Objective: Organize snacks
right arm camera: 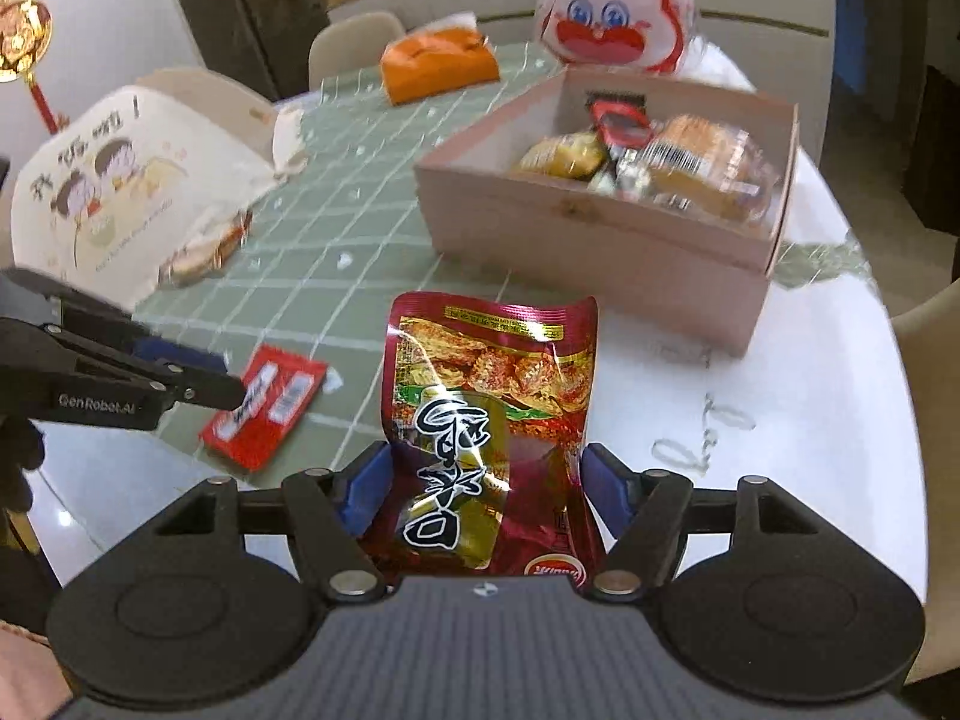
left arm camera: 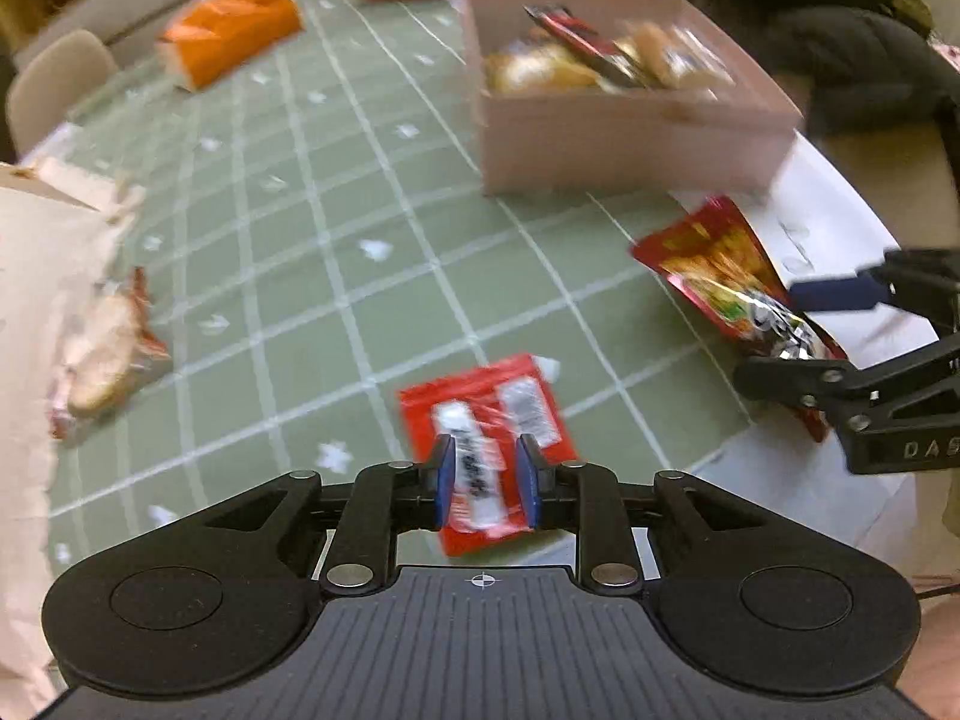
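Note:
My left gripper [left arm camera: 485, 480] hangs just above a small flat red packet [left arm camera: 489, 420] lying on the green checked cloth; its blue pads stand apart either side of the packet, open. The packet also shows in the right wrist view [right arm camera: 264, 414], under the left gripper's fingers [right arm camera: 180, 372]. My right gripper [right arm camera: 486, 480] is shut on a dark red foil snack pouch [right arm camera: 492, 414] and holds it above the table; the pouch also shows in the left wrist view [left arm camera: 726, 276]. A pink box [right arm camera: 600, 252] holds several wrapped snacks; it also shows in the left wrist view [left arm camera: 630, 138].
An orange pack [right arm camera: 441, 63] and a red-and-white cartoon bag [right arm camera: 618, 6] sit at the far end. A white cartoon-printed bag [right arm camera: 120, 180] lies left, with a clear-wrapped pastry [left arm camera: 102, 360] beside it. Chairs [right arm camera: 354, 42] stand around the white table edge [right arm camera: 810, 390].

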The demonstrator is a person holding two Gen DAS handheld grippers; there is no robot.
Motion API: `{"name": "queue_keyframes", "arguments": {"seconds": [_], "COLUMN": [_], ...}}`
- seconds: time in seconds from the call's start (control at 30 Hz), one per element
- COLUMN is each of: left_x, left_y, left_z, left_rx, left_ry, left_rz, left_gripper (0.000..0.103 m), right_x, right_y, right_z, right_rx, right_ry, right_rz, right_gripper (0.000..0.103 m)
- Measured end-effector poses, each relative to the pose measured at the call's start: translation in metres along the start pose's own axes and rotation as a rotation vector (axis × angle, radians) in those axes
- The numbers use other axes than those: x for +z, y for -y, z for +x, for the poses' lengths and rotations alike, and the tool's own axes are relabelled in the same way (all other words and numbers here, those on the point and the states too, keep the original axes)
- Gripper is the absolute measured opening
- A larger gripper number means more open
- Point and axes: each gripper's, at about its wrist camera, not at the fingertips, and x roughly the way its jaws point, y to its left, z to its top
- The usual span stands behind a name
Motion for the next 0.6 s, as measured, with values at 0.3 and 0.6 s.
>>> {"name": "queue_keyframes", "arguments": {"seconds": [0.3, 0.6], "left_x": [0.005, 0.011], "left_y": [0.012, 0.017], "left_z": [0.007, 0.012], "left_rx": [-0.019, -0.087], "left_ry": [-0.019, -0.045], "left_rz": [0.07, 0.094], "left_gripper": [0.027, 0.058], "right_x": [-0.011, -0.014], "right_y": [-0.004, -0.009], "right_z": [-0.004, -0.002], "right_rx": [-0.008, -0.029], "right_ry": [0.018, 0.023], "right_rz": [-0.033, -0.067], "right_gripper": [0.07, 0.072]}}
